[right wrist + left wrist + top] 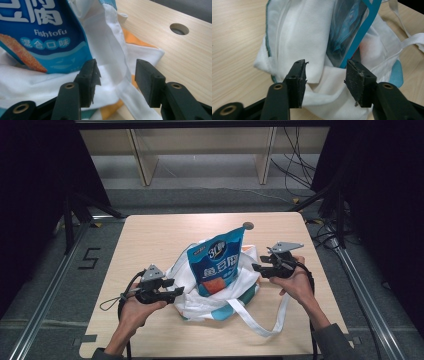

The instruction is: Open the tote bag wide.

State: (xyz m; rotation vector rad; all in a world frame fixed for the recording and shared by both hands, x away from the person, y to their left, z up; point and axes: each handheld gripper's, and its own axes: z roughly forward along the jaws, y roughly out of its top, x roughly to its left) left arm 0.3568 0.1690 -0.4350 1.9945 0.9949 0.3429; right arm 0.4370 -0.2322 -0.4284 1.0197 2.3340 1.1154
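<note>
Pale wooden counter [150, 240], rectangular, with a round hole [247, 225] near the far edge. At mid-counter, a white cloth tote bag [220, 302] with teal and orange patches, slumped and crumpled, mouth toward the far side, one long strap [260, 322] trailing toward the near edge. Standing in the bag's mouth and leaning a little to the right, a blue snack pouch [218, 262] marked "Fishtofu", upper half well clear of the cloth, lower part down among the folds.

Left tool [172, 292] just beside the bag's left edge, held in the left hand [135, 312]; jaws parted, released, white cloth lying between and beyond the pads [298, 82] without being pinched, as seen in the left gripper view. Right tool [257, 268] at the bag's right rim, held in the right hand [297, 282]; jaws likewise spread and released, a fold of bag fabric and strap running between them in the right gripper view, no pad pressing on it.
</note>
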